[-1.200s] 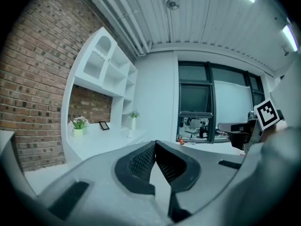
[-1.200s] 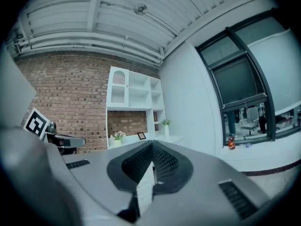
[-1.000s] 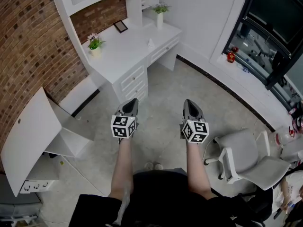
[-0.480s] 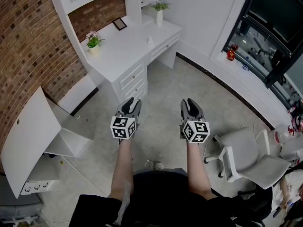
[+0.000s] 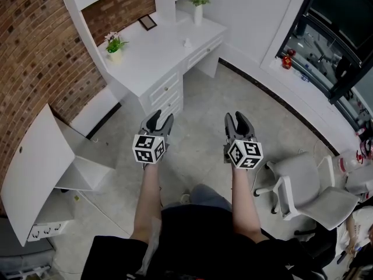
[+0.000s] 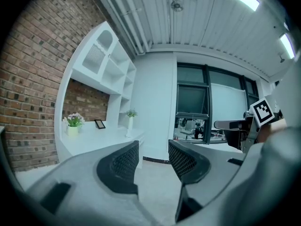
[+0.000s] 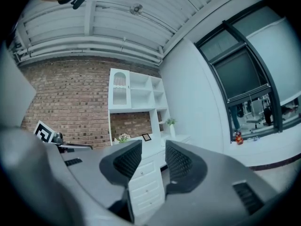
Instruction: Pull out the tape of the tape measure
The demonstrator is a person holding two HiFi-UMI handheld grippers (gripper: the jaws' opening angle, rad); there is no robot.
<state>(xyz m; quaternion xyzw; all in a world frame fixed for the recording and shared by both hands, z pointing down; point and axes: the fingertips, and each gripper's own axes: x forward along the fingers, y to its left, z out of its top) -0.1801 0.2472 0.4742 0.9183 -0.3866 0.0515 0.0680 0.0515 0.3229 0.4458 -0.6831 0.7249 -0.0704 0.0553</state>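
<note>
No tape measure shows in any view. In the head view my left gripper point(image 5: 158, 117) and my right gripper point(image 5: 239, 116) are held side by side at waist height over the tiled floor, both pointing forward toward the white desk point(image 5: 157, 60). Both pairs of jaws have just been opening and now stand apart with nothing between them. The left gripper view looks past the open left gripper point(image 6: 154, 147) at the desk and a dark window. Through the open right gripper point(image 7: 154, 147), the right gripper view shows the desk drawers and brick wall.
A potted flower point(image 5: 115, 42), a picture frame point(image 5: 147, 22) and a small white object point(image 5: 186, 42) stand on the desk. A white swivel chair point(image 5: 309, 194) is at the right. A low white cabinet with its door swung open point(image 5: 35, 168) is at the left.
Both grippers were shut a second ago and now stand open. They have shifted slightly forward toward the desk, and a knee now shows below them.
</note>
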